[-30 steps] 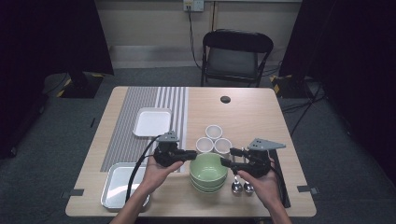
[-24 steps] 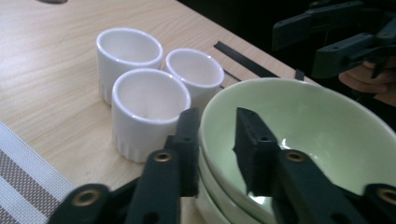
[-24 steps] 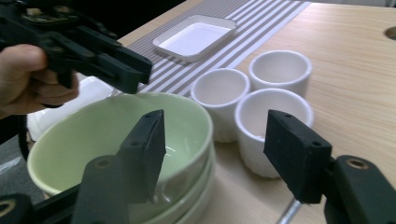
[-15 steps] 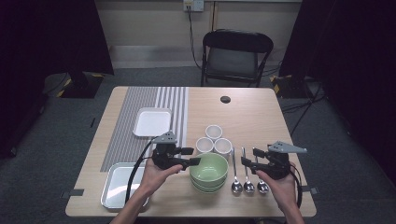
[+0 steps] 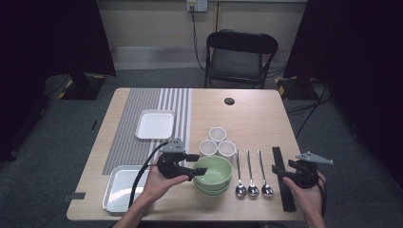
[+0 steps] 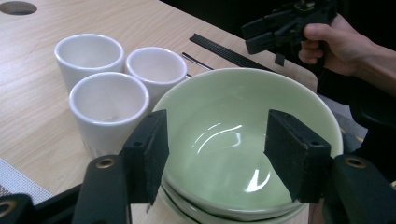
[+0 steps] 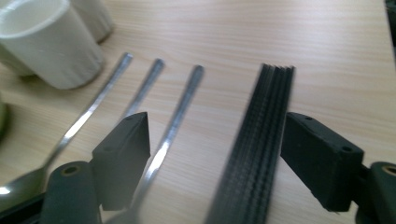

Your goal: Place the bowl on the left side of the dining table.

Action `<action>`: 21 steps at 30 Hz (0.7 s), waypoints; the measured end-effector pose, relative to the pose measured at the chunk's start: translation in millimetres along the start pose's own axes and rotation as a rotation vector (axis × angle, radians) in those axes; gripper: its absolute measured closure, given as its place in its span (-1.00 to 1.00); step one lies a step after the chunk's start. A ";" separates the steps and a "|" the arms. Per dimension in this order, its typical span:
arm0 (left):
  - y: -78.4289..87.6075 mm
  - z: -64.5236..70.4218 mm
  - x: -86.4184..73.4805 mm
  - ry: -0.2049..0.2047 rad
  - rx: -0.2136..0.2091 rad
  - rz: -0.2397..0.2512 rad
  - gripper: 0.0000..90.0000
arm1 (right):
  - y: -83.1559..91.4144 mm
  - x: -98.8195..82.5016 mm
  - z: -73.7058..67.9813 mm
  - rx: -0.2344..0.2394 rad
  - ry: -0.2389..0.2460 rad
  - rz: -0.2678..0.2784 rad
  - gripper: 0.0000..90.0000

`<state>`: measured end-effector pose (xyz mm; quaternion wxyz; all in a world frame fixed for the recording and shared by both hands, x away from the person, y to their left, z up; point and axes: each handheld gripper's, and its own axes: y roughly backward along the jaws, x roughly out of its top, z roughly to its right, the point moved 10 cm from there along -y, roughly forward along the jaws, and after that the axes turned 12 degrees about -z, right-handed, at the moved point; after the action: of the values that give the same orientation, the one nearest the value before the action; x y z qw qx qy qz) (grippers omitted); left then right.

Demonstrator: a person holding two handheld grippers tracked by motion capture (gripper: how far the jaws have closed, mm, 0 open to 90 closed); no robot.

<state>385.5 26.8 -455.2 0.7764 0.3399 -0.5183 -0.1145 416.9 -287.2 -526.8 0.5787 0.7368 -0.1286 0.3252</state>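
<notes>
A glossy pale green ceramic bowl (image 5: 213,171), round and deep, tops a nested stack near the wooden table's (image 5: 252,114) front edge; how many bowls lie beneath is hard to tell. The left gripper (image 5: 198,164) has just been opening, its black jaws spread astride the near rim without pressing it. Three white ceramic cups (image 5: 217,144) cluster behind. Three slim steel spoons (image 5: 252,175) lie parallel. The right gripper (image 7: 215,154), also just opening, hangs spread over a blurred bundle of ridged black chopsticks (image 7: 254,154).
</notes>
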 end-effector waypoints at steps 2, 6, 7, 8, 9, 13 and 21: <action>0.1 2.9 0.4 0.004 -0.013 0.001 -0.11 | -2.2 -2.4 3.3 0.002 -0.007 -0.008 -0.53; 0.4 14.8 3.9 -0.018 -0.047 0.006 -0.06 | -15.1 -11.0 22.4 -0.035 -0.031 -0.032 -0.63; 0.2 17.2 3.8 -0.030 -0.049 0.001 -0.06 | -18.0 -13.1 25.7 -0.043 -0.039 -0.039 -0.64; -0.6 19.6 4.0 -0.033 -0.052 -0.001 -0.05 | -20.6 -15.9 28.5 -0.051 -0.039 -0.053 -0.64; -1.0 21.6 4.1 -0.038 -0.053 -0.002 -0.04 | -22.8 -17.8 30.9 -0.058 -0.040 -0.061 -0.65; -3.6 26.5 4.0 -0.058 -0.062 -0.014 -0.02 | -26.1 -20.9 33.1 -0.098 -0.013 -0.076 -0.66; -10.5 44.7 11.0 -0.108 -0.089 -0.032 0.07 | -29.9 -21.5 31.5 -0.135 0.037 -0.062 -0.69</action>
<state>352.7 -5.1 -443.6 0.7598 0.3066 -0.5482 -0.1677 427.9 -311.7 -567.0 0.6391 0.6936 -0.1164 0.3113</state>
